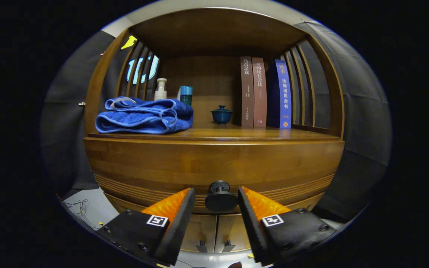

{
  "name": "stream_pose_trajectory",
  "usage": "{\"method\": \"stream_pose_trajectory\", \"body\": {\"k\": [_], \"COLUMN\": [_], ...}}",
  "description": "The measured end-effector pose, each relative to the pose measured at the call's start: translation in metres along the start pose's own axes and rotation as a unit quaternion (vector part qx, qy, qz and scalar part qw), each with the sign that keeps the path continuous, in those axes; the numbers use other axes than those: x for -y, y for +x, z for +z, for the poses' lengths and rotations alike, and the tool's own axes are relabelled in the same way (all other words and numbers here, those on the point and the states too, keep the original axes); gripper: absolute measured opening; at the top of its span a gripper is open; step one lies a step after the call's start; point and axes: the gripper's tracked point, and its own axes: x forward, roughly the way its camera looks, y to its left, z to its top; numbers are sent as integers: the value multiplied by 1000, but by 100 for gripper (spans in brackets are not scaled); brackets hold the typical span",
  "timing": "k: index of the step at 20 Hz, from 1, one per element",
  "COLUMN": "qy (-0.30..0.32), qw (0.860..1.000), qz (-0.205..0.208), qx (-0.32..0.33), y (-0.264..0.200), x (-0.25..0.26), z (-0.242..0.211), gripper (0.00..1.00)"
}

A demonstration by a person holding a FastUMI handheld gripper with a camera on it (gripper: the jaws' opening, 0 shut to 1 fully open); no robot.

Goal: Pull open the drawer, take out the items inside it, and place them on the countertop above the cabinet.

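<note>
On the surface (214, 133) a folded towel (144, 116) lies at the left edge, two bottles (161, 89) behind it. A lidded cup (221, 115) sits mid-surface, three books (264, 93) standing to its right. The drawer knob (221, 196) sits between the hand-held gripper (216, 199) fingers, untouched.

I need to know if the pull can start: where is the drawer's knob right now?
In the gripper view, the round black knob sits at the middle of the closed drawer front, right between the open gripper's two fingertips, with a gap on each side.
</note>
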Motion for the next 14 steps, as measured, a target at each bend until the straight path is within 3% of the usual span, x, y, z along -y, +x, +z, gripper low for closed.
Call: {"method": "stream_pose_trajectory", "body": {"k": [1, 3, 4, 7, 14], "qy": [-1, 4, 7, 0, 4], "qw": [1000, 1000, 1000, 1000, 1000], "qz": [-5, -1, 9, 11, 12], "qx": [-2, 6, 7, 10, -5], "y": [4, 7, 5, 2, -26], "x": [3, 6, 5, 7, 10], "z": [0, -2, -1, 0, -6], "gripper": [73, 51, 51, 30, 30]}}
